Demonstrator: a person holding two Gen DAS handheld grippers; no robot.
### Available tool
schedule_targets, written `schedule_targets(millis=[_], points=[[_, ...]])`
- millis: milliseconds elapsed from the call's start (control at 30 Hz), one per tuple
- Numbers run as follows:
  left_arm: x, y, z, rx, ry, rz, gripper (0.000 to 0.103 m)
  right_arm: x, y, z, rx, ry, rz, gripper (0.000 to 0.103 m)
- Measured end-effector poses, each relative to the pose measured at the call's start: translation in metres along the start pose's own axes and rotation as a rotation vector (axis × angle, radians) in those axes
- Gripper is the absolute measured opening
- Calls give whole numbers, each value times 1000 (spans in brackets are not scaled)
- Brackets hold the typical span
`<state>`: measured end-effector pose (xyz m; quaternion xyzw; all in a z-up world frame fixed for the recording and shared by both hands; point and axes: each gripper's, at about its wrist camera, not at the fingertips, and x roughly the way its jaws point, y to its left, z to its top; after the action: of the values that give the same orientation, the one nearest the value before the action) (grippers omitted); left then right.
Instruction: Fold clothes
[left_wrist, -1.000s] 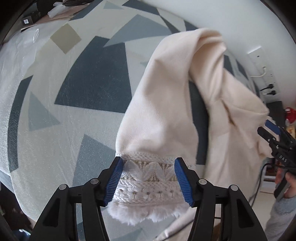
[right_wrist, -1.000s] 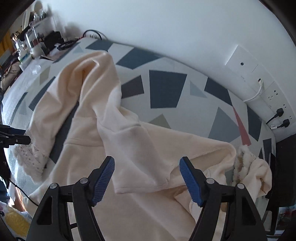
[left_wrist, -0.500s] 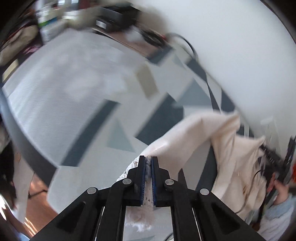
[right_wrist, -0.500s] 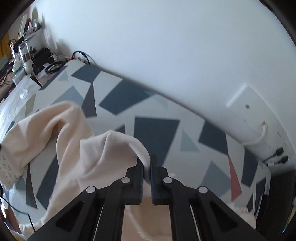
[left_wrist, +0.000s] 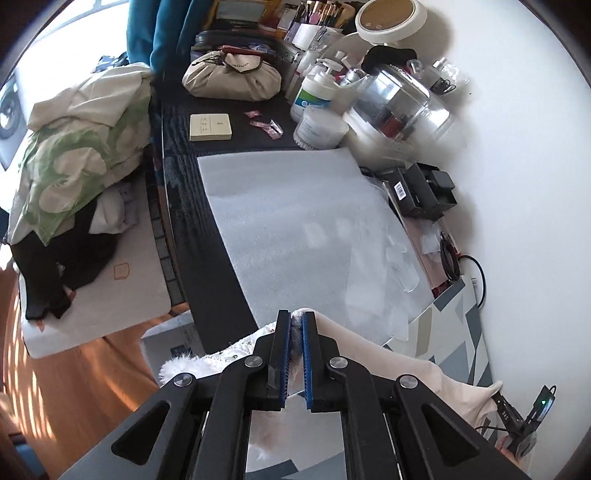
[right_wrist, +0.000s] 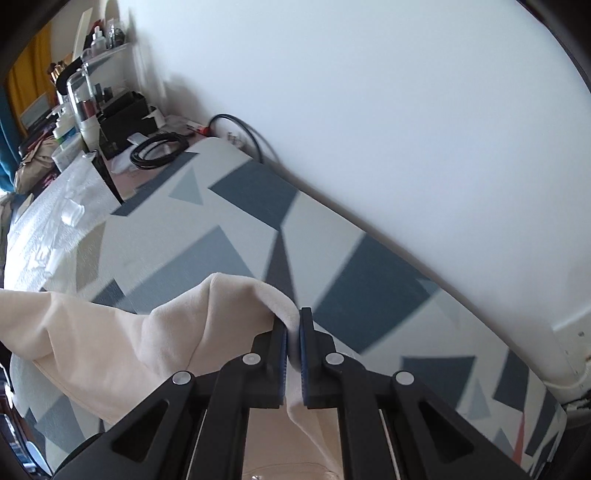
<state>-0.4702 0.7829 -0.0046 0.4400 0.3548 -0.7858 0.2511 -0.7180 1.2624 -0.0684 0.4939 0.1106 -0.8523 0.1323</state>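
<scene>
A cream sweater (right_wrist: 110, 332) is stretched between both grippers above a table with a grey-blue triangle-patterned cover (right_wrist: 258, 206). My left gripper (left_wrist: 296, 317) is shut on the sweater's lacy, furry sleeve cuff (left_wrist: 184, 363), and the cream sleeve (left_wrist: 406, 369) trails off to the lower right. My right gripper (right_wrist: 293, 317) is shut on a fold of the cream fabric, which hangs away to the left. The other gripper (left_wrist: 532, 417) shows at the lower right edge of the left wrist view.
A white foam sheet (left_wrist: 303, 229) lies on the table beyond the patterned cover (left_wrist: 454, 332). Further off stand bottles, a clear container (left_wrist: 399, 103), a beige bag (left_wrist: 232, 77) and black boxes (left_wrist: 424, 192). A white wall (right_wrist: 369, 110) runs along the table. Clothes (left_wrist: 74, 155) are piled at left.
Both grippers closed on the sweater, the left on the cuff, the right on a fold. The left one then lifted and swung, so its view now shows the cluttered far end.
</scene>
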Motion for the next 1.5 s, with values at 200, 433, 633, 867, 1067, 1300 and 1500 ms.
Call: schedule_targets(millis=[200, 433, 633, 867, 1067, 1300, 1500], points=[[2, -39, -14, 95, 57, -22, 11, -4, 2, -3, 53, 26, 111, 62], [-56, -132, -31, 318, -179, -186, 34, -121, -92, -42, 205, -165, 99, 82], [-12, -241, -99, 668, 44, -387, 45, -192, -162, -111, 189, -172, -93, 82], [94, -304, -219, 874, 367, -345, 45, -159, -170, -192, 68, 18, -120, 82], [150, -313, -284, 967, 458, -214, 45, -127, -128, -200, -165, 34, -74, 82], [158, -314, -295, 1007, 434, -174, 45, -85, -133, -189, -223, 115, -51, 5], [158, -308, -290, 913, 445, -182, 45, -105, -223, -183, 122, 15, -119, 5]])
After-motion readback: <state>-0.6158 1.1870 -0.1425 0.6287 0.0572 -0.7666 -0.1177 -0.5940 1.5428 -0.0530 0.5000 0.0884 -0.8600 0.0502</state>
